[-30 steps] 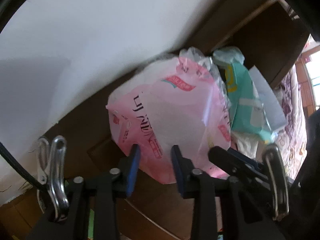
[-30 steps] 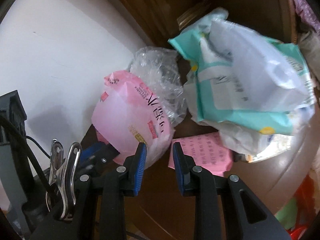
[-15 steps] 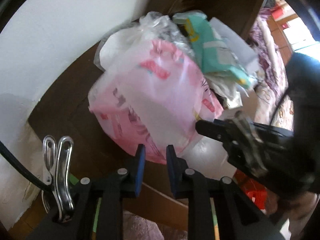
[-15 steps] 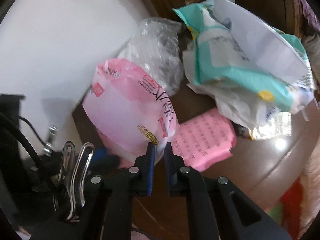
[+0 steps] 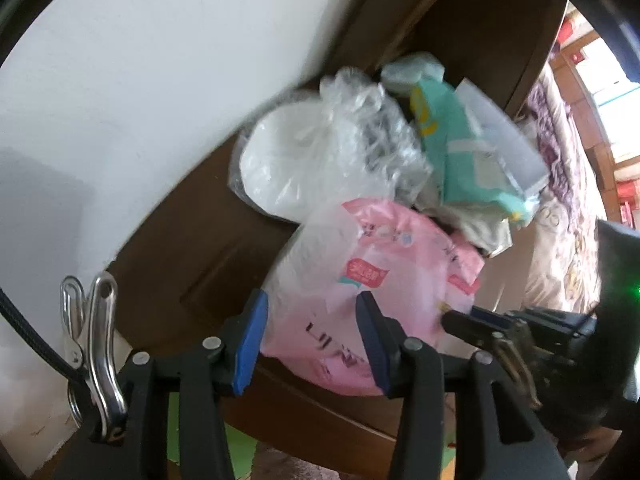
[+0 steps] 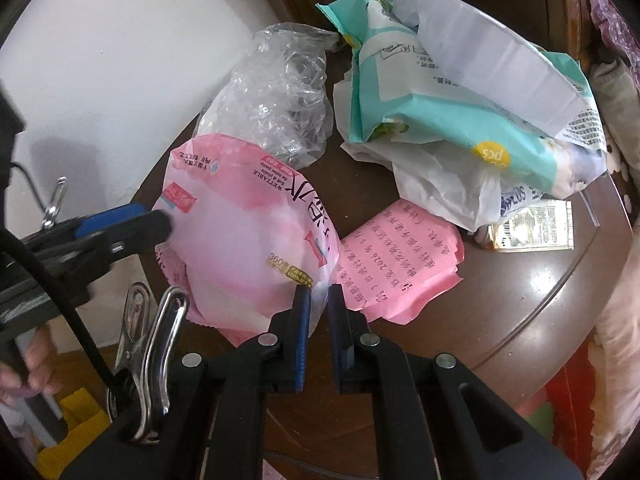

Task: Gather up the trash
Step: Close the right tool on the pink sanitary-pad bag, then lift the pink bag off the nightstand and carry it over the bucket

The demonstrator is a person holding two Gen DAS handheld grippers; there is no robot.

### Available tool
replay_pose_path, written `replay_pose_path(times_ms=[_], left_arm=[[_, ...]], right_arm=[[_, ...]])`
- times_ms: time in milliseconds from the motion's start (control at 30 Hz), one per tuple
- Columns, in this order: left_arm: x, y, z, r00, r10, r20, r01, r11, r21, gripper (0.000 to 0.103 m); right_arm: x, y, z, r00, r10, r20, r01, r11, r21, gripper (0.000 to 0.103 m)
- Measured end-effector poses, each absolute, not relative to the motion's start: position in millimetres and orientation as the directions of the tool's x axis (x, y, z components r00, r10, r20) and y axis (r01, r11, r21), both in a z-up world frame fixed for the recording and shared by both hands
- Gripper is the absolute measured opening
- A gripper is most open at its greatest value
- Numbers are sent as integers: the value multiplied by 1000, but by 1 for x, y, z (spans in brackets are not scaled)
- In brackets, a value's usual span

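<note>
The left hand-held gripper (image 5: 310,338) has just been opening and now stands apart around the pink wrapper (image 6: 244,240), pads not pressing. The right hand-held gripper (image 6: 318,320), wider a second ago, pinches the wrapper's near edge. The wrapper is crumpled, pink and translucent white, at the desk's (image 6: 500,300) 7 o'clock rim; bare wood lies toward 4 o'clock.

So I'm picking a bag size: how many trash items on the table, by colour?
Pink: 2, printed plastic wrapper and printed paper sheet
Clear: 1, crumpled plastic bag
Teal: 1, wipes pack
White: 1, folded paper
Total: 5; the blurred pile may hide more.
</note>
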State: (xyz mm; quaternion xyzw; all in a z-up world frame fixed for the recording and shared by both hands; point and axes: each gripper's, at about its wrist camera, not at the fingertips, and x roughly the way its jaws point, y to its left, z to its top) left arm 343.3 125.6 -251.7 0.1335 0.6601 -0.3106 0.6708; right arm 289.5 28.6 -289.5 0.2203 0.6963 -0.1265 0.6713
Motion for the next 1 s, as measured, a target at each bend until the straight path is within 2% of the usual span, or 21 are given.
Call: replay_pose_path(times_ms=[167,500,567,633,733,1000], left_arm=[[334,118,-270,-107,-209,-972,635,738,-228,48],[331,114,-293,-129,-147,-981,622,759,-195,47],[331,110,-295,-121,-137,-983,610,771,-183,43],[334,111,-295,-105,-128,-986,599,784,-165,25],[332,113,-294,-105,-144,-984,593,785,-179,14],[312,124,-277,-109,-202,-973,612,758,-226,8]], right_arm=[[286,29,-293,3,147,-989,502,855,128,10],[291,29,-308,-12,167,-986,531,836,135,11],[291,30,-315,-13,169,-986,541,830,135,11],[292,33,-318,-11,168,-986,544,828,135,10],[294,38,-318,-3,159,-987,534,835,133,10],[283,42,-310,55,180,-982,562,807,180,7]])
